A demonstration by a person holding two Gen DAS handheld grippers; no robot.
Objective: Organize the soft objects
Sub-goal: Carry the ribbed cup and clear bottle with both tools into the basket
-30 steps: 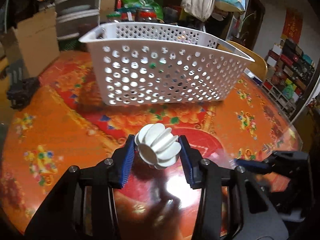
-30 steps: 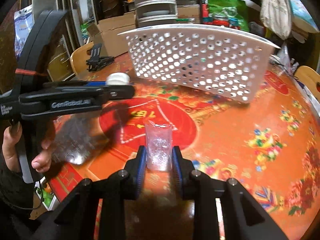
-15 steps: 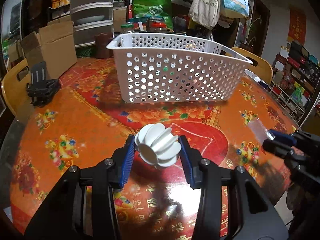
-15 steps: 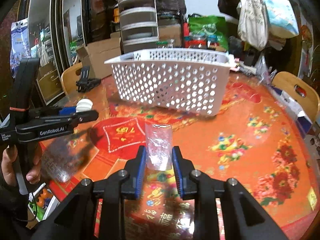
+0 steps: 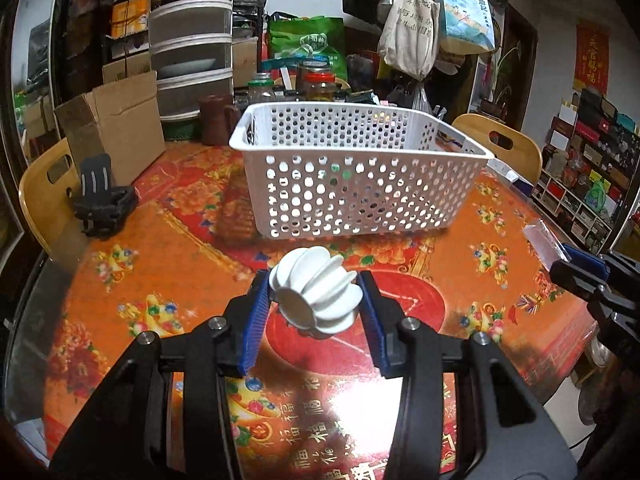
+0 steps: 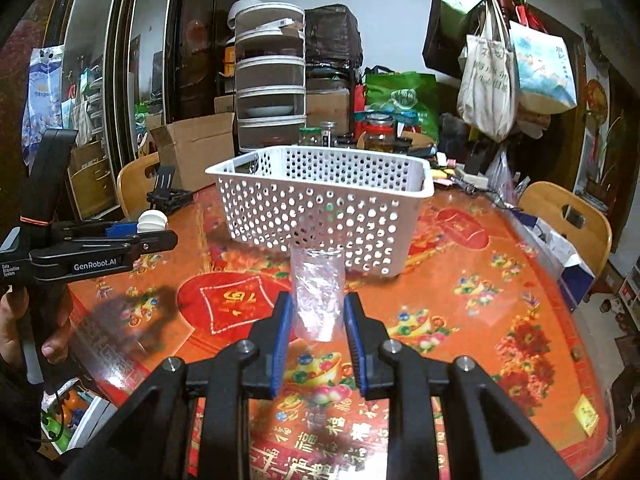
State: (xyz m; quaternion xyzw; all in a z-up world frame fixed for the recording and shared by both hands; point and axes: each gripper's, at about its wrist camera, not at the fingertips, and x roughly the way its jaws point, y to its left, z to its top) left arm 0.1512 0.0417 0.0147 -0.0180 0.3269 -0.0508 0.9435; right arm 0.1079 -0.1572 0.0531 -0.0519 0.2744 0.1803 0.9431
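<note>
My left gripper (image 5: 314, 304) is shut on a white ribbed soft ball (image 5: 314, 294), held above the table in front of the white perforated basket (image 5: 360, 184). My right gripper (image 6: 318, 312) is shut on a clear crinkled plastic bag (image 6: 318, 292), also held above the table short of the basket (image 6: 324, 204). The right gripper with the bag (image 5: 546, 242) shows at the right edge of the left wrist view. The left gripper with the ball (image 6: 152, 220) shows at the left of the right wrist view.
A round table with a red and orange cloth (image 5: 160, 248) holds a black clip stand (image 5: 102, 204) at the left. A cardboard box (image 5: 116, 128), jars (image 5: 318, 84) and stacked containers stand behind the basket. Wooden chairs (image 6: 568, 216) sit around the table.
Both grippers have pulled back and risen away from the basket, each still holding its object. The basket now looks smaller and farther off in both views.
</note>
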